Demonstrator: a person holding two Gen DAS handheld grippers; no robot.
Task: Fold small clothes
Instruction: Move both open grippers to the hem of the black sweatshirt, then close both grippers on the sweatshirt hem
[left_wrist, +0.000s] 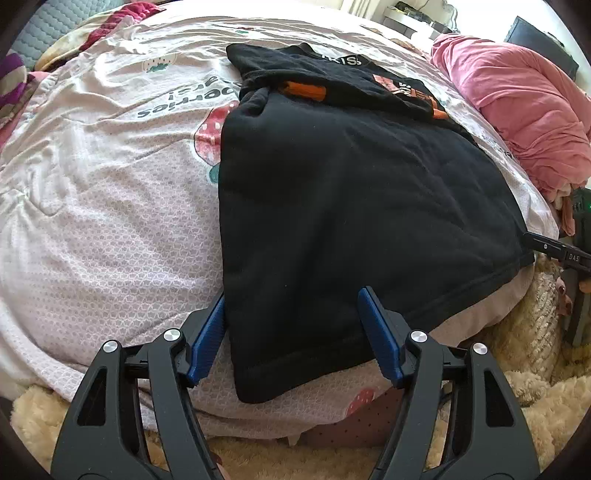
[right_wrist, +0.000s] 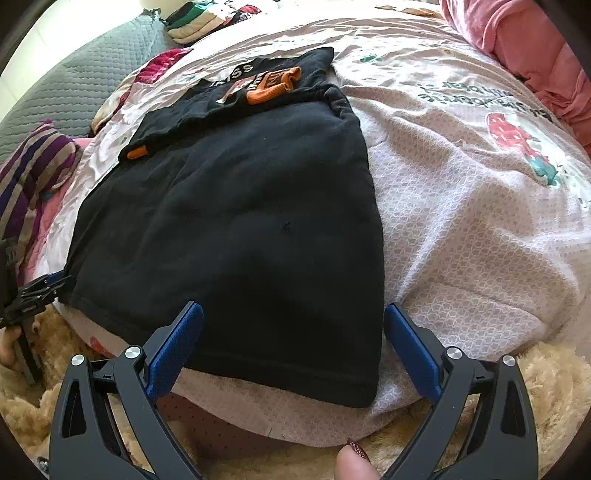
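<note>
A black T-shirt (left_wrist: 351, 206) with orange trim lies flat on the bed, its sides folded in and its printed top end folded over at the far end; it also shows in the right wrist view (right_wrist: 240, 229). My left gripper (left_wrist: 293, 306) is open at the shirt's near left corner, its jaws standing either side of the hem edge. My right gripper (right_wrist: 293, 321) is open at the near right corner, its jaws straddling the hem. Each gripper shows at the edge of the other's view: the right gripper (left_wrist: 550, 247) and the left gripper (right_wrist: 40, 291).
The shirt lies on a white-pink bedcover (left_wrist: 110, 221) printed with strawberries. A pink quilt (left_wrist: 517, 110) is bunched at the right. A grey pad (right_wrist: 74, 85) and striped clothes (right_wrist: 33, 173) lie at the left. A fluffy beige rug (right_wrist: 554, 387) is below the bed edge.
</note>
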